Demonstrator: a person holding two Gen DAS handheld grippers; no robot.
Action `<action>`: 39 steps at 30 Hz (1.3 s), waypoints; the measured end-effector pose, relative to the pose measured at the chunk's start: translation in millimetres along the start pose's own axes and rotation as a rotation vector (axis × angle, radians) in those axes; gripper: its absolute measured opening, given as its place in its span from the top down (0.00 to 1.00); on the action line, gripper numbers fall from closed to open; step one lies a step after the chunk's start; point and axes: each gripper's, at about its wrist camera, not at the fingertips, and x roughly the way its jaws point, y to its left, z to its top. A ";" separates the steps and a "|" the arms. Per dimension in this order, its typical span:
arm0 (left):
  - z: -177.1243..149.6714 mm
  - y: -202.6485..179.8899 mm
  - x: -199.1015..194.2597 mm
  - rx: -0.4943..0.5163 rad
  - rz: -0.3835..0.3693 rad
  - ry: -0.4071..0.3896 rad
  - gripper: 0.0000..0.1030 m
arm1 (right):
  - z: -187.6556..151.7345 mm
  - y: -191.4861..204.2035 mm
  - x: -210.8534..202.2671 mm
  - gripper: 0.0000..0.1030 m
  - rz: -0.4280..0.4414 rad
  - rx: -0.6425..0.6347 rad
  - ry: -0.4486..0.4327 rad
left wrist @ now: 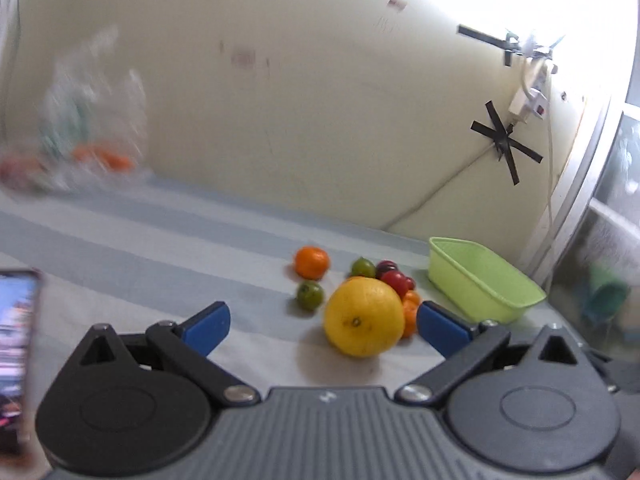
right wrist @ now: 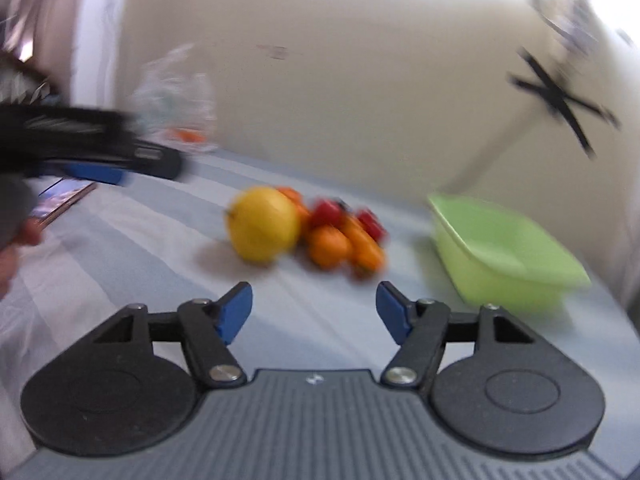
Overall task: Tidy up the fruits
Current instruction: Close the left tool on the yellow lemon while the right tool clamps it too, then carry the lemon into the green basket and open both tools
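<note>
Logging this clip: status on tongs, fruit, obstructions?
Left tongs open, empty; right tongs open, empty. Large yellow citrus and small fruits loose beside the empty green plastic tub. Nothing blocking.

One large round yellow citrus fruit (left wrist: 363, 316); two small round green fruits (left wrist: 309, 295), (left wrist: 363, 267); one round orange mandarin standing apart (left wrist: 311, 262), further orange ones partly hidden, count unclear; one empty rectangular light-green plastic basin (left wrist: 486, 285); one clear plastic bag (left wrist: 94, 120); one phone (left wrist: 16, 356)
</note>
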 end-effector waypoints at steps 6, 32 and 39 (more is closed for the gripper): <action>0.3 7.0 46.0 -0.093 -0.148 0.068 0.06 | 22.1 11.8 45.3 0.36 0.072 -0.058 0.013; 12.3 -127.3 85.4 0.099 -0.317 0.112 0.28 | 26.7 -67.8 15.0 0.45 -0.085 0.083 -0.154; 19.5 -210.2 147.3 0.208 -0.371 0.159 0.33 | 24.8 -157.9 19.7 0.51 -0.226 0.210 -0.157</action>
